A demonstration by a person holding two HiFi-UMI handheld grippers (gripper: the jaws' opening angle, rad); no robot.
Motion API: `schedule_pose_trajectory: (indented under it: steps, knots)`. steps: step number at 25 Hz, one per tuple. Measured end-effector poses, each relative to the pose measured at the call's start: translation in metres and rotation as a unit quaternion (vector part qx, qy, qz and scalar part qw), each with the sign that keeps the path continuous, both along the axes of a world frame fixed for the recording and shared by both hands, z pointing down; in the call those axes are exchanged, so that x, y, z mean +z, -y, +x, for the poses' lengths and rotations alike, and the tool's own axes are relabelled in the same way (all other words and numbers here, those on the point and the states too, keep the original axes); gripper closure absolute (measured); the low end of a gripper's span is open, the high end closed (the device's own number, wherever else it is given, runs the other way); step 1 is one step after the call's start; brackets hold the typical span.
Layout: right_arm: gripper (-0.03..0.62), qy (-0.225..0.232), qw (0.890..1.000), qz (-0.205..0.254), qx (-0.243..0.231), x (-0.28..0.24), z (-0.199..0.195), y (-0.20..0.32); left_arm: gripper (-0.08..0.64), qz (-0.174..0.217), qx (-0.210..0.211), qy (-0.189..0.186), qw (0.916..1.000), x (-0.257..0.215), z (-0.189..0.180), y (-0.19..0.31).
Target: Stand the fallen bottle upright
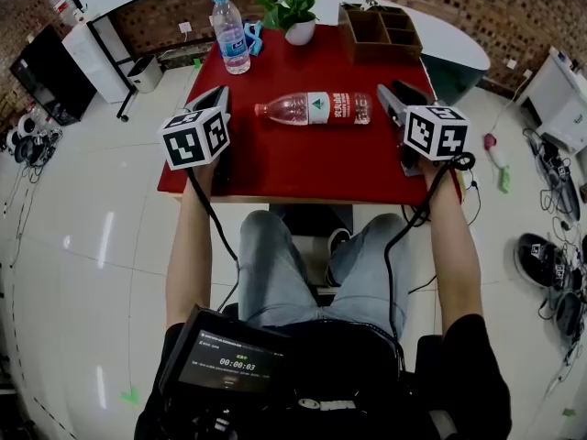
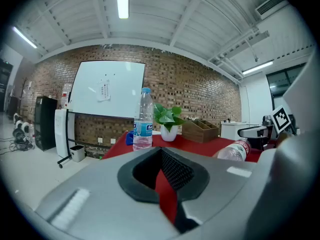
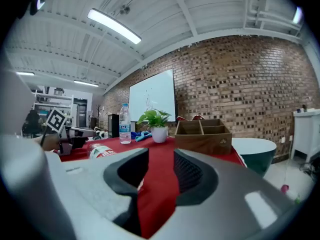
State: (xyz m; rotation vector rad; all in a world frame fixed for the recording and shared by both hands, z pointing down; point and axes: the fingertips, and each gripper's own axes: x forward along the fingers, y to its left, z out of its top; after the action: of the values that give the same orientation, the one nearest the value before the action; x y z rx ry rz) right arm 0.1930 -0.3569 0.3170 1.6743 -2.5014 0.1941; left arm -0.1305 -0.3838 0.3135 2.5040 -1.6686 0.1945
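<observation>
A clear bottle (image 1: 312, 108) with a red and white label lies on its side across the middle of the red table (image 1: 275, 168), cap pointing left. My left gripper (image 1: 220, 94) rests at the table's left side, its tips just left of the cap. It stands only narrowly open, with nothing between its jaws. My right gripper (image 1: 390, 94) rests at the right, just beyond the bottle's base, open and empty. The fallen bottle (image 2: 236, 151) lies right of the left gripper (image 2: 161, 156). In the right gripper view the bottle (image 3: 100, 150) lies left of that gripper (image 3: 160, 159).
An upright water bottle (image 1: 231, 33) with a blue label stands at the back left. Behind the fallen bottle are a potted plant (image 1: 293, 12) and a wooden organiser (image 1: 381, 30). A blue object (image 1: 254, 37) lies beside the upright bottle. The person's knees are under the table's near edge.
</observation>
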Motion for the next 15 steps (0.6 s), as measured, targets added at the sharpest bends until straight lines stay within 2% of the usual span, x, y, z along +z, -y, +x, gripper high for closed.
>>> schedule_pose_trajectory:
  steps: [3, 5, 7, 8, 9, 10, 11, 13, 15]
  knots:
    - [0.377, -0.055, 0.998, 0.006, -0.042, -0.002, -0.013, -0.005, 0.554, 0.000, 0.000, 0.000, 1.0000, 0.000, 0.000, 0.000]
    - [0.331, -0.102, 0.990, 0.009, -0.092, -0.012, -0.028, -0.011, 0.554, 0.000, 0.001, 0.000, 1.0000, 0.000, 0.000, 0.000]
    - [0.302, -0.156, 0.976, 0.009, -0.152, -0.026, -0.051, -0.019, 0.554, 0.000, 0.001, 0.000, 1.0000, 0.000, 0.000, 0.000]
    - [0.291, -0.192, 0.965, 0.007, -0.181, -0.031, -0.064, -0.023, 0.554, 0.000, 0.001, 0.000, 1.0000, 0.000, 0.000, 0.000]
    - [0.284, -0.235, 0.950, 0.003, -0.207, -0.033, -0.078, -0.027, 0.554, 0.000, 0.001, 0.000, 1.0000, 0.000, 0.000, -0.001]
    - [0.281, -0.285, 0.930, -0.003, -0.232, -0.032, -0.091, -0.031, 0.554, 0.000, 0.001, 0.000, 1.0000, 0.000, 0.000, -0.001]
    - [0.279, -0.338, 0.906, -0.012, -0.255, -0.027, -0.105, -0.035, 0.554, 0.000, 0.000, 0.000, 1.0000, 0.000, 0.000, -0.001]
    - [0.279, -0.438, 0.849, -0.037, -0.294, -0.010, -0.129, -0.042, 0.554, 0.000, 0.001, 0.000, 1.0000, 0.001, 0.001, -0.002]
    - [0.279, -0.513, 0.796, -0.059, -0.317, 0.007, -0.151, -0.045, 0.554, 0.000, 0.001, -0.001, 1.0000, 0.001, 0.001, -0.002]
